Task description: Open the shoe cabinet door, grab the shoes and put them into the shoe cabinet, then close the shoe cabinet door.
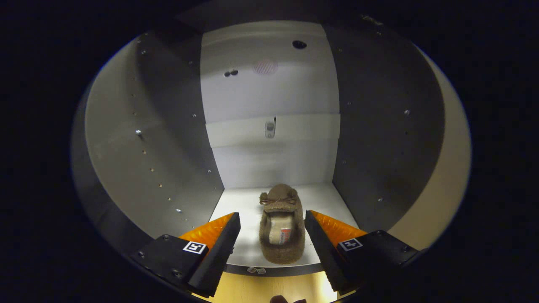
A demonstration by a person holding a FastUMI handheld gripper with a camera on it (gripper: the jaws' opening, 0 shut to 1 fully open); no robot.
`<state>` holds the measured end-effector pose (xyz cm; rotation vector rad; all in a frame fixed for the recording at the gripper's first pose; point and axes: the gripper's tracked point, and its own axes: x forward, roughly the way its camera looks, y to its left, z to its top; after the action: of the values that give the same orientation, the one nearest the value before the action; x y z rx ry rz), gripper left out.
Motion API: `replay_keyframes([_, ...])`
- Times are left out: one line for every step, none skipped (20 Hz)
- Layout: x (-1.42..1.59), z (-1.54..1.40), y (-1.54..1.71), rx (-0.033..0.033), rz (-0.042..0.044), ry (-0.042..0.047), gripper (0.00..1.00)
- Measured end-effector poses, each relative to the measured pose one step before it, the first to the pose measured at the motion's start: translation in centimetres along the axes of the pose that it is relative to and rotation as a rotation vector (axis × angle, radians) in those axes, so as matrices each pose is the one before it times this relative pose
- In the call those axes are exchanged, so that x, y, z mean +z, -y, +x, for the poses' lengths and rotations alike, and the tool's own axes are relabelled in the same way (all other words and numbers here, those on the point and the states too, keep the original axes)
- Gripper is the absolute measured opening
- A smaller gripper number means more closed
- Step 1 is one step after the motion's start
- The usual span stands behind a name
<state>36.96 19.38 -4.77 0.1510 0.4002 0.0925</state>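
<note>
Gripper view, fuzzy brown slipper on white shoe cabinet floor, gripper spread wide, fingers flanking it untouching, cabinet back wall at twelve o'clock.

Gripper has wedge-shaped fingers, square tag markings, screws.

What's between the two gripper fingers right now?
A brown fuzzy shoe sits between the fingers of the gripper, on the cabinet's bottom shelf. The fingers are spread open with a gap on each side of the shoe, as the gripper view shows.
</note>
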Motion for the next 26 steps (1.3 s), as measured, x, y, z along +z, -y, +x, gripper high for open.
replay_keyframes([0.965, -1.341, -0.089, 0.00902, -0.00554, 0.04408, 0.98])
replay_keyframes([1.051, -1.568, 0.006, 0.00180, -0.00737, 0.04831, 0.98])
replay_keyframes([1.004, -1.535, 0.041, 0.00052, -0.00975, 0.04741, 0.98])
replay_keyframes([0.885, -1.649, -0.054, -0.00199, -0.00455, 0.04637, 0.98])
replay_keyframes([0.803, -1.676, -0.013, -0.00239, -0.00531, 0.04099, 0.98])
replay_keyframes([0.773, -1.539, -0.032, -0.00244, -0.00766, 0.03738, 0.97])
replay_keyframes([0.559, -1.760, -0.059, -0.00443, -0.01114, 0.02957, 0.97])
replay_keyframes([0.466, -1.856, 0.110, -0.00882, -0.01596, 0.02582, 0.97])
replay_keyframes([0.201, -1.789, 0.143, -0.00537, -0.02027, 0.01049, 0.97])
replay_keyframes([0.093, -1.889, 0.070, -0.00307, -0.01313, 0.00834, 0.97])
replay_keyframes([-0.047, -1.892, 0.158, -0.00683, -0.00233, 0.00007, 0.97])
replay_keyframes([-0.183, -1.886, -0.165, 0.00989, 0.00764, -0.00563, 0.97])
replay_keyframes([-0.149, -1.949, 0.067, -0.00236, 0.00693, -0.00664, 0.97])
replay_keyframes([-0.328, -1.533, 0.134, 0.00753, 0.00379, -0.00709, 0.97])
replay_keyframes([-0.198, -1.536, 0.406, -0.00437, -0.00345, 0.00125, 0.98])
replay_keyframes([0.080, -1.400, 0.413, 0.00286, -0.01150, 0.00432, 0.98])
replay_keyframes([0.089, -1.427, 0.828, -0.01117, -0.01041, 0.00307, 0.98])
replay_keyframes([0.224, -1.323, 0.367, 0.00217, 0.00281, 0.00776, 0.97])
replay_keyframes([0.428, -1.350, 0.714, -0.01187, 0.00530, 0.00509, 0.97])
replay_keyframes([0.598, -0.999, 1.097, -0.01093, 0.00393, 0.01265, 0.97])
replay_keyframes([0.582, -1.160, 1.021, -0.01382, 0.00821, 0.01261, 0.97])
replay_keyframes([0.705, -1.224, 0.817, -0.00417, 0.00856, 0.01190, 0.97])
replay_keyframes([0.603, -1.202, 1.129, -0.01349, 0.00104, 0.01154, 0.97])
replay_keyframes([0.621, -1.205, 1.102, -0.01127, -0.00549, 0.01084, 0.97])
replay_keyframes([0.318, -0.932, 0.775, -0.00892, -0.00256, 0.00919, 0.97])
replay_keyframes([0.430, -0.974, 0.937, -0.01134, -0.00575, 0.00756, 0.97])
